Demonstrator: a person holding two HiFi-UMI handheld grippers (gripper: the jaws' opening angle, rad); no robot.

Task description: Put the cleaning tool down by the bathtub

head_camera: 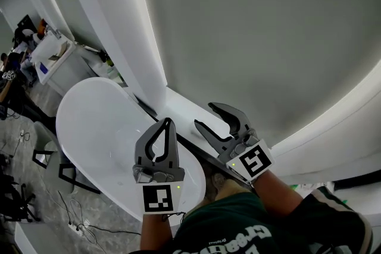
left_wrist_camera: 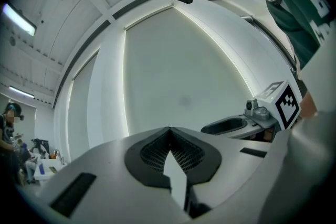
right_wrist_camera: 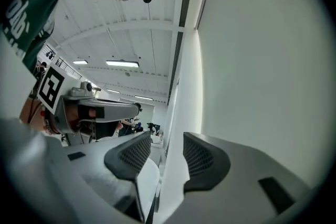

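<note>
A white oval bathtub stands below me on the grey floor, beside a curved white wall. My left gripper is raised over the tub's near end; its jaws meet at the tips with nothing between them. My right gripper is held beside it over the white ledge, open and empty. Each gripper shows in the other's view: the right gripper and the left gripper. No cleaning tool shows in any view.
A white cabinet and bottles stand beyond the tub's far end. People are at the far left. A black frame and cables lie on the floor left of the tub.
</note>
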